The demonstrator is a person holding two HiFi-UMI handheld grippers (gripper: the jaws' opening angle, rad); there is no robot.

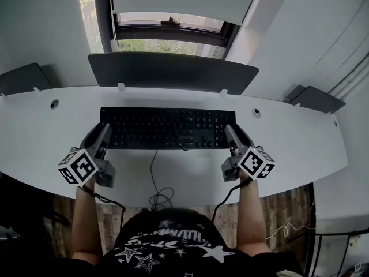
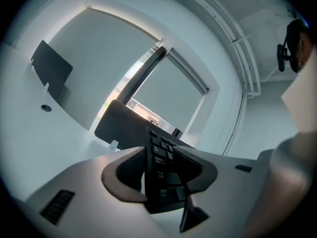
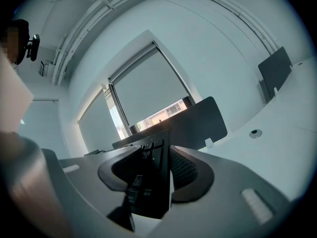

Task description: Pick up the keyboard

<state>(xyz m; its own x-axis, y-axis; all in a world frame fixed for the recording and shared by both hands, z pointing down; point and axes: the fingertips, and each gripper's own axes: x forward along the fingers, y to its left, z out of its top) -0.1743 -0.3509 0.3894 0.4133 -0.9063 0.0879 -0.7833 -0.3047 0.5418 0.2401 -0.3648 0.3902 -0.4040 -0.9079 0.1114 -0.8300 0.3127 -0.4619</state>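
Note:
A black keyboard (image 1: 167,128) lies lengthwise across the white desk (image 1: 300,149), and I cannot tell whether it is lifted off it. My left gripper (image 1: 104,134) grips its left end and my right gripper (image 1: 229,133) its right end. In the left gripper view the keyboard (image 2: 161,182) stands edge-on between the jaws of the left gripper (image 2: 159,150), with the pads against it. The right gripper view shows the same: the keyboard (image 3: 148,192) sits clamped in the right gripper (image 3: 154,150). Its cable (image 1: 154,175) runs off the desk's near edge.
A dark divider panel (image 1: 173,73) stands on white clips just behind the keyboard, with smaller panels at far left (image 1: 23,78) and far right (image 1: 314,98). Two cable holes (image 1: 54,104) (image 1: 256,112) sit in the desk. A window is behind.

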